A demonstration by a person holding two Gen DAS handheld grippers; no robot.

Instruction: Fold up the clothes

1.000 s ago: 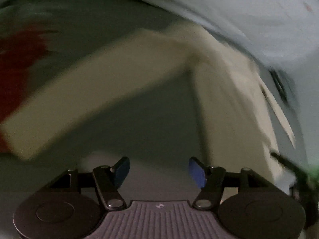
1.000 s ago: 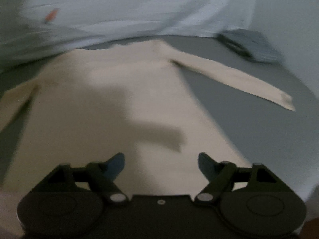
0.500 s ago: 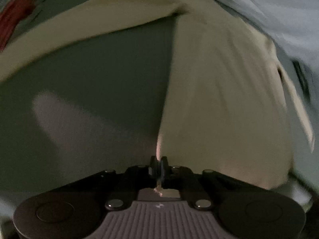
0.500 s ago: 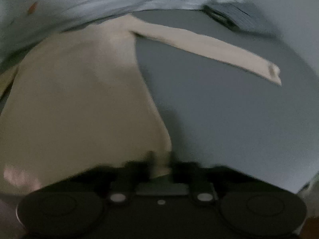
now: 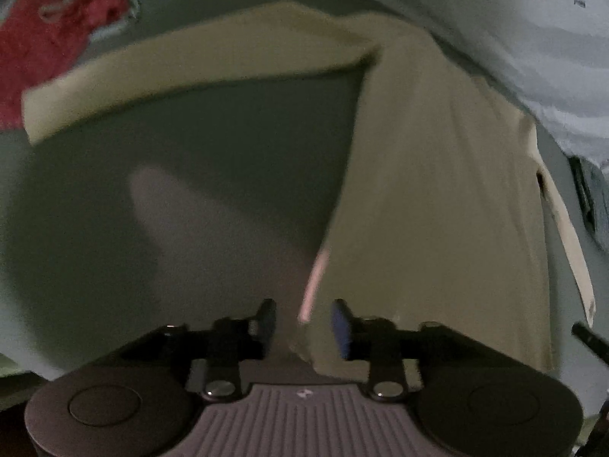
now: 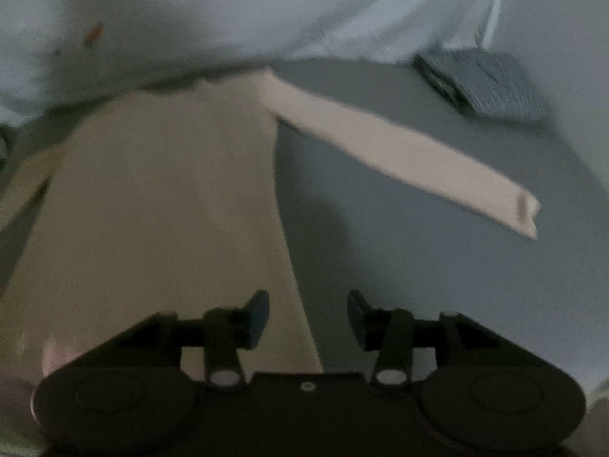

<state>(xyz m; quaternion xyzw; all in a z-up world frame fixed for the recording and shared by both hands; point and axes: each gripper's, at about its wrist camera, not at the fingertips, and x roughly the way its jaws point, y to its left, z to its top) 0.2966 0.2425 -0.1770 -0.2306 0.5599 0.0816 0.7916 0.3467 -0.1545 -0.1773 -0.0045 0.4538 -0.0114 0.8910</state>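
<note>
My left gripper (image 5: pixel 303 323) fills the bottom of its frame: black linkage arms, two round black discs at the lower corners, a ribbed grey plate between them with a tiny white mark, silver screws at the pivots, blue pads on the fingers (image 5: pixel 340 329). My right gripper (image 6: pixel 307 318) looks the same along the bottom, but its centre plate is plain black with one small pale dot.
</note>
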